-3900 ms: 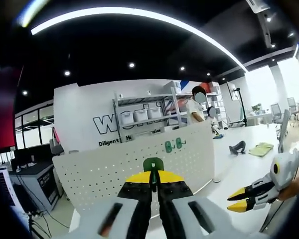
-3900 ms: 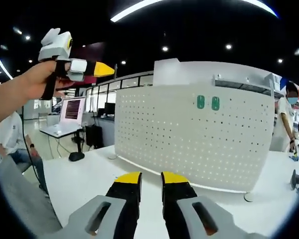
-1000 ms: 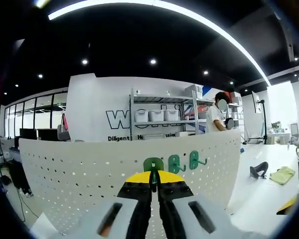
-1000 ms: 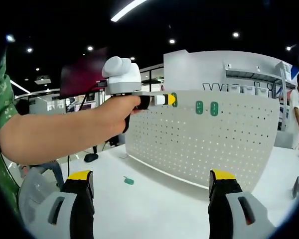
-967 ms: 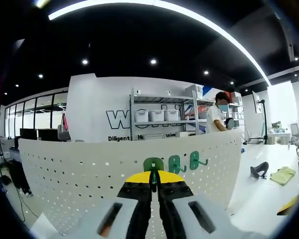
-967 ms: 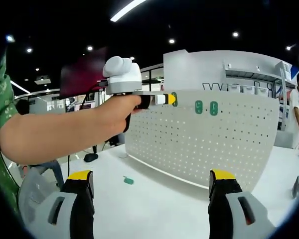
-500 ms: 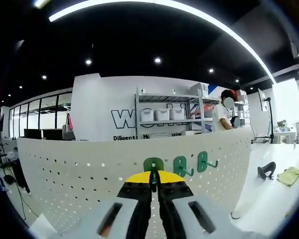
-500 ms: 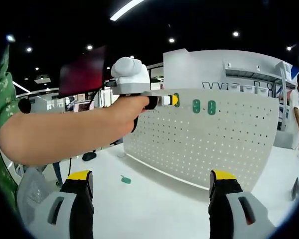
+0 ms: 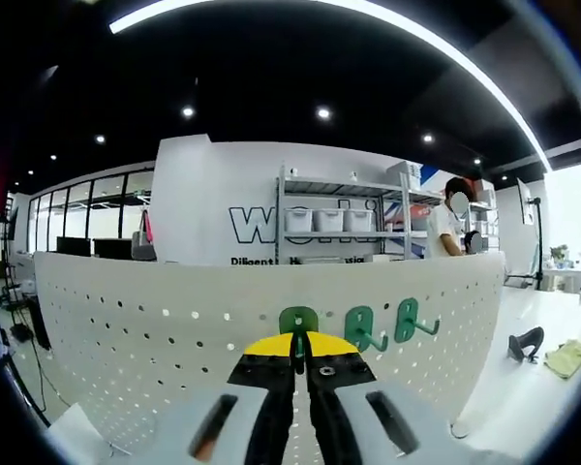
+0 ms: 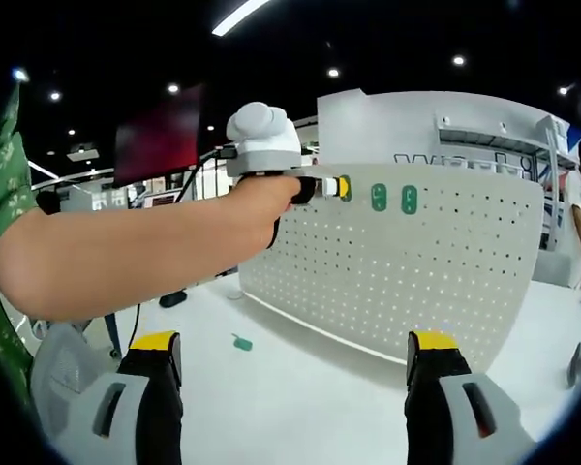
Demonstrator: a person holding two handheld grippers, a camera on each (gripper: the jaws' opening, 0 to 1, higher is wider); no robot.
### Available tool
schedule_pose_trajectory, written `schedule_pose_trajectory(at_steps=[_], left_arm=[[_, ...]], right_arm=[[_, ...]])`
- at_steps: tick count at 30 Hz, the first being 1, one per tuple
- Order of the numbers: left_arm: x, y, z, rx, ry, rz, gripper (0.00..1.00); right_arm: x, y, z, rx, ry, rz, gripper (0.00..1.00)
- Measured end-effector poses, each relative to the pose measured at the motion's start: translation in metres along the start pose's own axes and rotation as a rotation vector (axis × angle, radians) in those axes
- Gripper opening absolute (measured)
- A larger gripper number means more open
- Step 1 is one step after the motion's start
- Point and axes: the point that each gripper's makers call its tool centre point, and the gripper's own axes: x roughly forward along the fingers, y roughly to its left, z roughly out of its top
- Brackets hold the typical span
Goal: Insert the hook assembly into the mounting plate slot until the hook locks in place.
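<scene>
A bright office floor under a dark ceiling with spot lights, and front and centre stands the white pegboard mounting plate [image 10: 407, 281], upright on a white table [image 10: 300, 407]. Behind the plate, in the left gripper view, a metal shelf rack [image 9: 344, 223] with white bins, and a person [image 9: 452, 218] standing beside it.

Up at the plate's top edge, the left gripper [image 9: 302, 346] has its yellow-tipped jaws pinched tight on a green hook [image 9: 297, 322], the hook's green plate poking out above the tips and pressed right up against the pegboard. From the right gripper view you see that same left gripper [image 10: 341, 187] reaching in from the left, a bare arm [image 10: 126, 252] behind it, tips at the plate's top left corner.

Just right of the held hook, two more green hooks [image 9: 360, 327] [image 9: 407, 320] already sit on the plate, side by side.

The right gripper [image 10: 295, 373] hangs back, well short of the plate, jaws spread wide and holding nothing. On the table, below and left of the plate, a small green piece [image 10: 242, 342] lies loose.
</scene>
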Motion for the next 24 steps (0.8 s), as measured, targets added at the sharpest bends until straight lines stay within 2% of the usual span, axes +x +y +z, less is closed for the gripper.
schedule_pose_trajectory(at_steps=[11,24], left_arm=[[0.005,0.005,-0.002,0.009,0.009,0.045,0.03],[0.007,-0.001,-0.003,0.038,0.012,0.071,0.03]], right_arm=[[-0.005,-0.008,0.001,-0.013,-0.002,0.020,0.98],[-0.005,-0.017,0.001,-0.018,-0.007,0.055,0.98]])
